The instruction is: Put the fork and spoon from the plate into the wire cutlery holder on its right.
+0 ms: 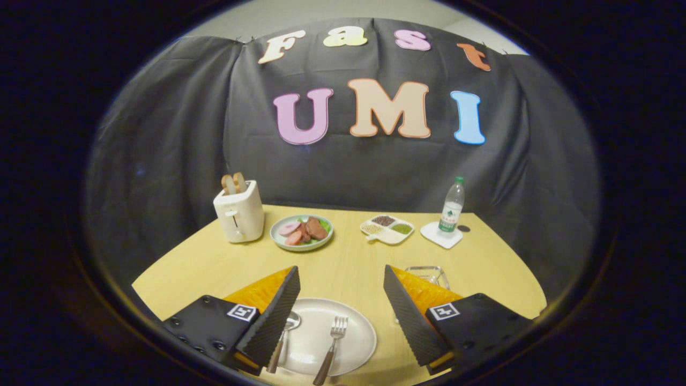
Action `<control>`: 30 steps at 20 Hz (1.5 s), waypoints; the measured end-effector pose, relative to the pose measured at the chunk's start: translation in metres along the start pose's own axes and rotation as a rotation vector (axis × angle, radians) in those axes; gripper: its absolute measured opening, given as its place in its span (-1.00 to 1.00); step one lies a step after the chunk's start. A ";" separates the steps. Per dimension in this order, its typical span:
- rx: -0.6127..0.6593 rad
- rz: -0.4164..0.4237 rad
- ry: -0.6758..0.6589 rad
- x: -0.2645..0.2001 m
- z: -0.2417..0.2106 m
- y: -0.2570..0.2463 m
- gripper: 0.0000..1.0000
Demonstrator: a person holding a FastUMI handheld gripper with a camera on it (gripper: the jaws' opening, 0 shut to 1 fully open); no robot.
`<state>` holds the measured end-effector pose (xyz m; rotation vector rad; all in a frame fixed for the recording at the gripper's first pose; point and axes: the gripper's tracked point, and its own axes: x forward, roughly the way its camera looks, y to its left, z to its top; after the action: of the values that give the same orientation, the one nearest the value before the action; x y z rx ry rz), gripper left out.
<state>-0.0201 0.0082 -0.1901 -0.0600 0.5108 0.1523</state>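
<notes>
While the tongs (pixel 341 311) hang released and wide apart above the near edge of the surface (pixel 348 268), the fork (pixel 332 346) and spoon (pixel 284 335) lie side by side on the plate (pixel 356 338) between the fingers; the wire cutlery holder (pixel 429 274) stands just right of the plate
</notes>
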 end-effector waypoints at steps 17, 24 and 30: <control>-0.075 0.090 0.490 0.015 -0.153 0.018 0.99; -0.130 0.084 0.588 0.016 -0.179 0.016 0.66; -0.154 0.103 0.646 0.014 -0.183 0.018 -0.01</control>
<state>-0.0987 0.0104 -0.3566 -0.2376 1.1470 0.2752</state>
